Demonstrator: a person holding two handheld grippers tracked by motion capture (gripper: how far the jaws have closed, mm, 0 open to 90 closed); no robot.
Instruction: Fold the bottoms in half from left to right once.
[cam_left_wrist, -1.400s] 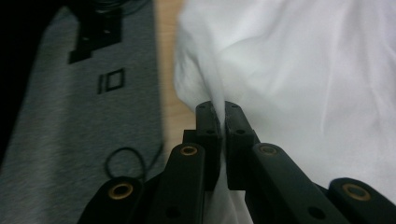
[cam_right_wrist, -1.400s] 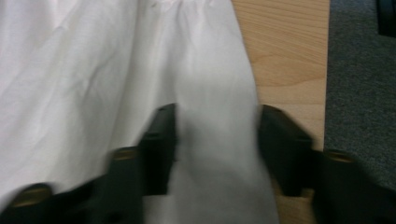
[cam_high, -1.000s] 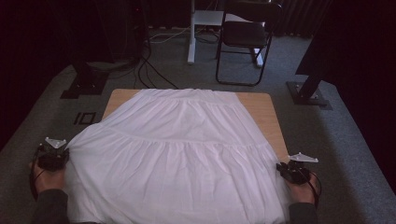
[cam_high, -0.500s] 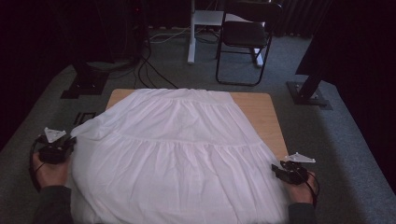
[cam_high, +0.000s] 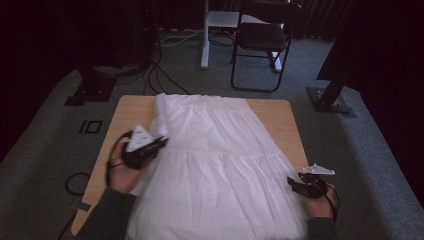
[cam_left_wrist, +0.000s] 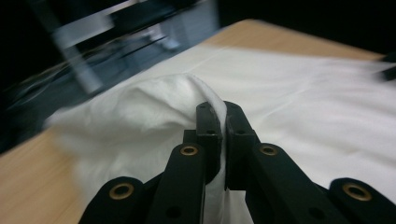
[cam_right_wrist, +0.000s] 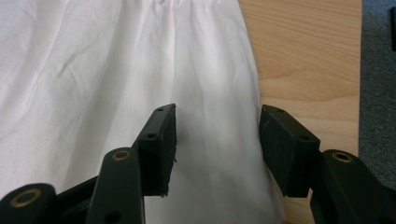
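Left tool pinches white skirt, lying lengthwise away from person

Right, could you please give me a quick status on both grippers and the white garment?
Left gripper shut on white garment, edge lifted over the table. Right gripper open, jaws just been opening, cloth between them unpinched. Nothing in the way.

One camera looks down from above the table; two ride close behind each pair of jaws, all sharing the white cloth
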